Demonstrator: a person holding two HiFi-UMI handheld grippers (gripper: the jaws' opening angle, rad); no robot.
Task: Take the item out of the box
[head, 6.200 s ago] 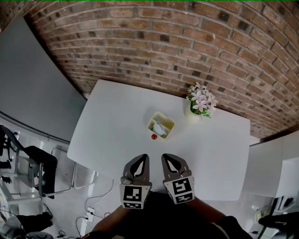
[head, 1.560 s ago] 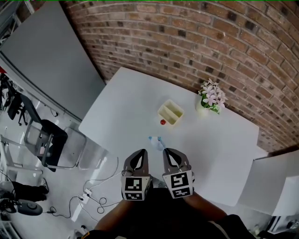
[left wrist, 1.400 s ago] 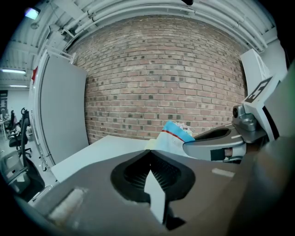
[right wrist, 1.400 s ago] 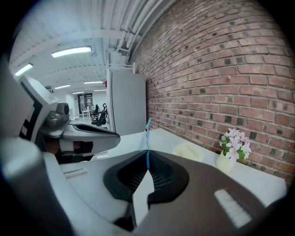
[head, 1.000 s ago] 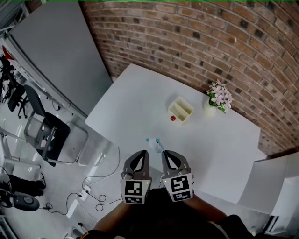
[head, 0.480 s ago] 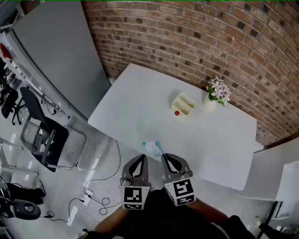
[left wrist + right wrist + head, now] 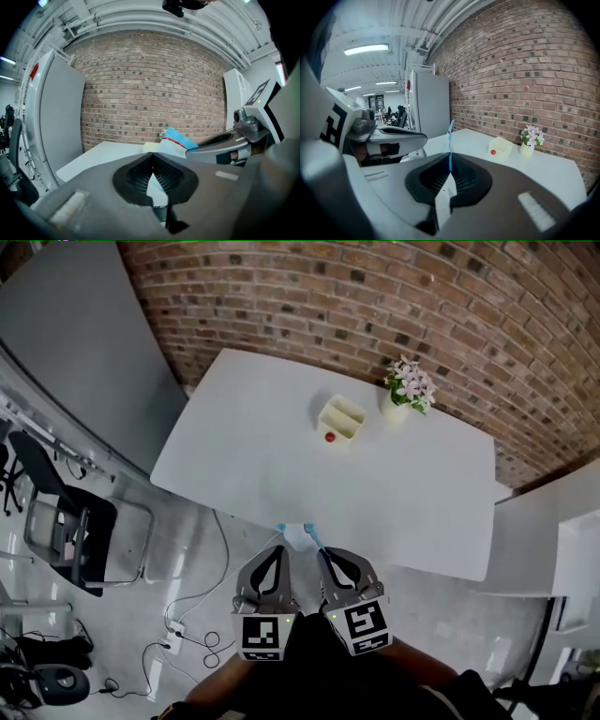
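right hand-held gripper (image 7: 321, 555) pinching blue-white packet (image 7: 298, 538), packet poking out ahead of it, box (image 7: 340, 418) well apart

Packet (image 7: 298, 538): lower part hidden between the right gripper's (image 7: 450, 166) closed jaws; print too small to read. Box (image 7: 340, 418), at 12 o'clock from it: inside too small to tell. Red spot (image 7: 329, 436) on box front: unidentifiable. Forearms (image 7: 422, 676), 6 o'clock: cut by lower edge.
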